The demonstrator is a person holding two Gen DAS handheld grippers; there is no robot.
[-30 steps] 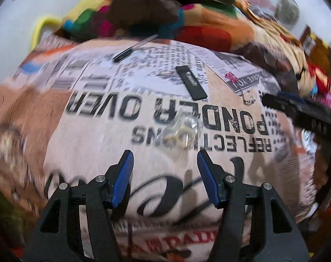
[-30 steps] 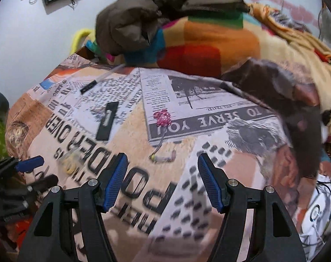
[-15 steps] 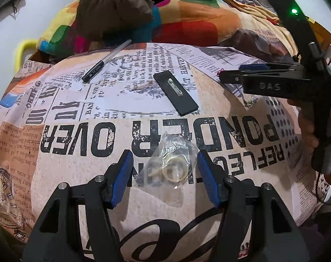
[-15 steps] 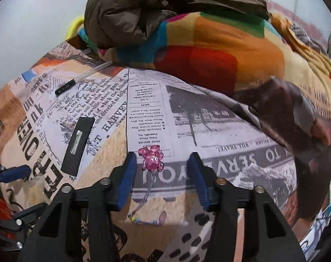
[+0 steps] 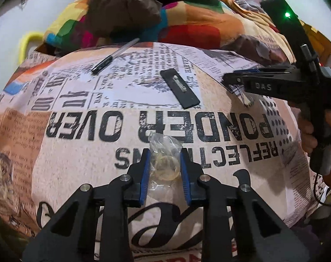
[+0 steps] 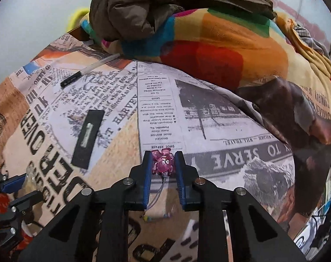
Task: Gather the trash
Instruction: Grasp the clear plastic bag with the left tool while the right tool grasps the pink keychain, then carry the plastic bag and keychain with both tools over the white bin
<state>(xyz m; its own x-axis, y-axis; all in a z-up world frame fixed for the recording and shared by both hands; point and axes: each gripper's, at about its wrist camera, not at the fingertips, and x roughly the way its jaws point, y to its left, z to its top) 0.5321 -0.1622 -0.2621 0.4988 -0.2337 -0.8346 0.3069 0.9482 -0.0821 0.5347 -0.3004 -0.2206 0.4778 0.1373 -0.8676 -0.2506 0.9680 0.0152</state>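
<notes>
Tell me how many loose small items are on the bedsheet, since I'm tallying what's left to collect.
4: pen near the blankets, black strip mid-sheet, plastic bag in the left gripper, pink charm in the right gripper. Others may be hidden.

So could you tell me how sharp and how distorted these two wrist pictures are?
Left wrist view: sharp; the bedsheet print bulges from the fisheye lens, corners black. Right wrist view: the pink charm is crisp; the spotted print at the bottom edge looks smeared.

The right gripper (image 5: 227, 80) hides the small pink charm in the left wrist view, and the person's hand (image 5: 316, 131) is cut off at three o'clock.
</notes>
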